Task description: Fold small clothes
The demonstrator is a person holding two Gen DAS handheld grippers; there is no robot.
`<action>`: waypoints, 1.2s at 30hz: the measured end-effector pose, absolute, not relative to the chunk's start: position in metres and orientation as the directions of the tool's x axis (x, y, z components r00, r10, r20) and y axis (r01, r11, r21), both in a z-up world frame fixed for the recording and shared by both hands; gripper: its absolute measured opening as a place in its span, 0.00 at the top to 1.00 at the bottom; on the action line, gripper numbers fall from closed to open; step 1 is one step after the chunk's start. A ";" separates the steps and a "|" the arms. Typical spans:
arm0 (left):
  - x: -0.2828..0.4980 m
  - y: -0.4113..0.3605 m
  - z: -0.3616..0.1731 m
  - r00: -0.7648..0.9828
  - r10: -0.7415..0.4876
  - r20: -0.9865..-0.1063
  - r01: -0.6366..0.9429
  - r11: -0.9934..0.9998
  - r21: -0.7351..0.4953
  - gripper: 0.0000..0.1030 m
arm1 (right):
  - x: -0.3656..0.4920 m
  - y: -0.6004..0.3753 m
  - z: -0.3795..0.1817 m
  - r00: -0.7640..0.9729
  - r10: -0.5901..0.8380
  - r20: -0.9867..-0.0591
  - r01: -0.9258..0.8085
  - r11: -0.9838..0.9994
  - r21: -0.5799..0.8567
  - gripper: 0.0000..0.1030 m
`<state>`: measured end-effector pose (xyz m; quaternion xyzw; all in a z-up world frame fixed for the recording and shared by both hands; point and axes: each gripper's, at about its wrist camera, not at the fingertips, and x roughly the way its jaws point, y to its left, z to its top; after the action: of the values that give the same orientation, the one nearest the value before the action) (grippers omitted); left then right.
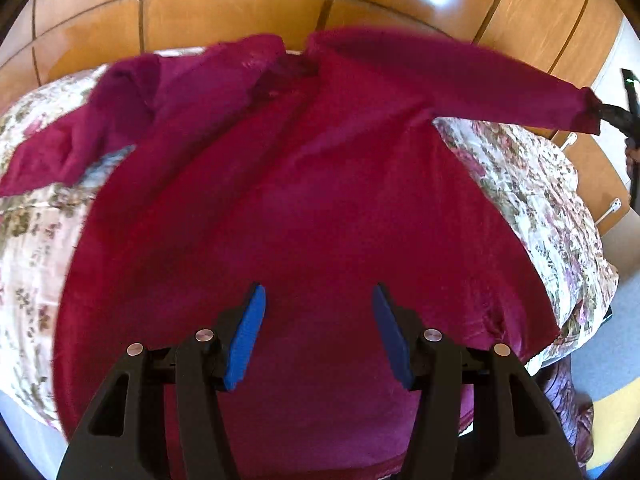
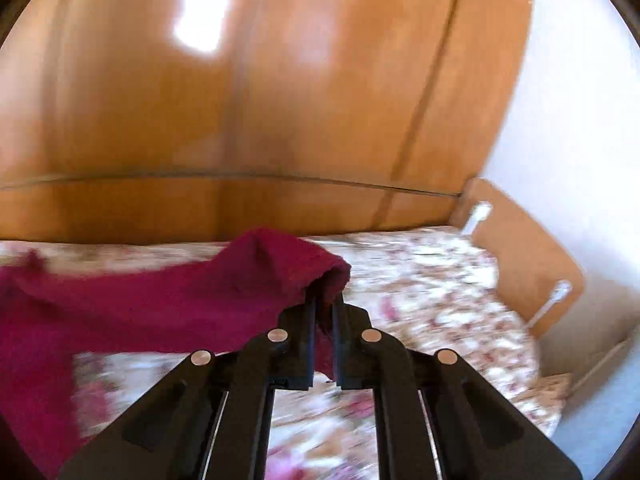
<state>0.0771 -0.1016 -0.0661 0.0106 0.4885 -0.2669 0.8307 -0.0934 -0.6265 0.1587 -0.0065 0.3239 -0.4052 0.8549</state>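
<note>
A dark red long-sleeved top [image 1: 304, 208] lies spread on a flowered bedspread [image 1: 536, 200], neck toward the far side. My left gripper [image 1: 318, 300] hovers over its lower body, open, its blue pads [image 1: 248, 336] apart with only cloth beneath. The top's right sleeve [image 1: 500, 96] is stretched out and lifted off the bed; its cuff is pinched by my right gripper [image 1: 616, 116] at the right edge. In the right wrist view the sleeve [image 2: 200, 296] runs in from the left and my right gripper [image 2: 324, 308] is shut on its cuff. The left sleeve [image 1: 80, 140] lies crumpled at the left.
A glossy wooden wardrobe [image 1: 240, 12] stands right behind the bed. A wooden nightstand [image 2: 524, 252] with white handles stands at the bed's right end, beside a pale wall [image 2: 576, 120]. The bedspread [image 2: 432, 292] hangs over the bed's near edge.
</note>
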 end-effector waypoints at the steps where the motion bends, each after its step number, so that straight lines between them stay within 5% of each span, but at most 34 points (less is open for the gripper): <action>1: 0.078 -0.102 -0.067 0.377 -0.433 -0.819 0.451 0.858 -0.246 0.47 | -0.081 -0.646 0.152 0.424 -0.703 -0.571 0.711 0.649 -0.272 0.95; 9: 0.096 -0.047 -0.057 0.406 -0.424 -0.809 0.299 0.899 -0.321 0.47 | -0.020 -0.706 0.101 0.202 -0.750 -0.630 0.773 0.517 -0.368 0.91; 10: 0.099 -0.034 -0.055 0.419 -0.418 -0.806 0.268 0.905 -0.330 0.44 | -0.019 -0.708 0.093 0.189 -0.743 -0.642 0.776 0.513 -0.366 0.87; 12: 0.108 0.008 -0.050 0.462 -0.377 -0.803 0.164 0.926 -0.341 0.44 | -0.023 -0.706 0.083 0.186 -0.733 -0.655 0.789 0.508 -0.345 0.58; 13: 0.113 0.030 -0.048 0.486 -0.334 -0.808 0.105 0.940 -0.325 0.35 | -0.026 -0.697 0.082 0.219 -0.724 -0.654 0.793 0.523 -0.313 0.44; 18: 0.140 0.147 -0.051 0.556 -0.126 -0.822 -0.232 0.925 -0.299 0.27 | -0.027 -0.624 0.084 0.404 -0.646 -0.647 0.707 0.669 -0.227 0.23; 23: 0.179 0.226 -0.057 0.573 -0.077 -0.816 -0.399 0.844 -0.359 0.27 | -0.019 -0.489 0.068 0.611 -0.382 -0.694 0.431 0.895 -0.113 0.19; 28: 0.238 0.238 -0.057 0.586 -0.056 -0.808 -0.354 0.879 -0.319 0.27 | -0.004 -0.355 0.035 0.652 -0.066 -0.755 0.112 0.994 0.010 0.19; 33: 0.297 0.218 -0.081 0.523 -0.070 -0.850 -0.293 0.921 -0.256 0.27 | 0.013 -0.283 0.016 0.628 0.033 -0.778 -0.033 0.999 0.016 0.19; 35: 0.311 0.204 -0.089 0.517 -0.052 -0.854 -0.255 0.944 -0.211 0.44 | 0.025 -0.272 0.014 0.618 0.055 -0.784 -0.046 0.998 0.033 0.19; 36: 0.316 0.196 -0.088 0.526 -0.056 -0.849 -0.212 0.958 -0.194 0.77 | 0.031 -0.273 0.013 0.617 0.061 -0.785 -0.046 0.998 0.041 0.19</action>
<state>0.3156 0.1956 -0.0881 -0.1379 0.4847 0.0453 0.8625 0.0308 -0.2730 0.0133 0.0085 0.4366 0.0297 0.8991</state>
